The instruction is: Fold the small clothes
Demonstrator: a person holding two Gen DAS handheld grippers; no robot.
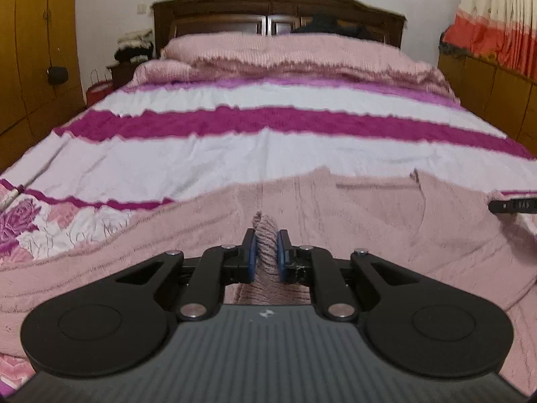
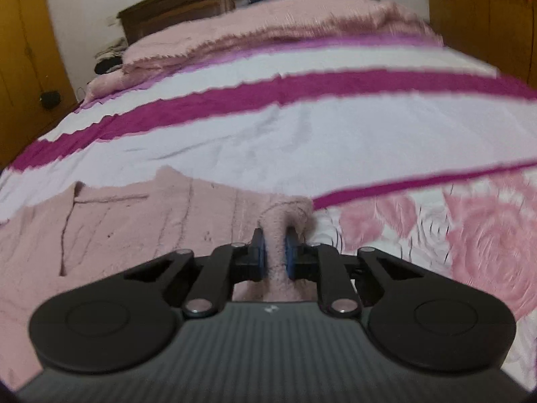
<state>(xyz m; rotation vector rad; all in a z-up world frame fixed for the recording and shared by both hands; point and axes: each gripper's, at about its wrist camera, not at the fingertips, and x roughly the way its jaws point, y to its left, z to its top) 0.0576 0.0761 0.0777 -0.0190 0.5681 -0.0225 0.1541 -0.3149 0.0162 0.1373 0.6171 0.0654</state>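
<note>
A: Report the state of your left gripper (image 1: 266, 240).

B: My left gripper is clamped on the sweater (image 1: 335, 221). A ribbed fold of the pink knit stands upright between the two blue pads (image 1: 252, 255), which press it from both sides.

A: And the right gripper (image 2: 275, 240)?

B: Likewise clamped on the sweater (image 2: 134, 228). Its pads grip a bunched fold at the garment's right edge. That view is blurred, so I cannot tell which part of the garment the fold is.

A: Location of the sweater?

B: It lies spread on the bed (image 1: 268, 141), at the near end, over the sheet with magenta stripes. In the left view it fills the lower field from 8 o'clock round to 4 o'clock. In the right view it extends from the jaws toward 9 o'clock; floral print on the sheet shows at 3 o'clock.

A: Is the right gripper visible from the left camera?

B: A black tip (image 1: 511, 205) enters at 3 o'clock, touching the sweater's edge. It is probably that gripper.

A: Surroundings?

B: Blanket (image 1: 285, 53) at 12 o'clock, headboard (image 1: 278, 3) behind it, wardrobe (image 1: 30, 50) at 10 o'clock, curtain (image 1: 496, 23) at 2 o'clock.
</note>
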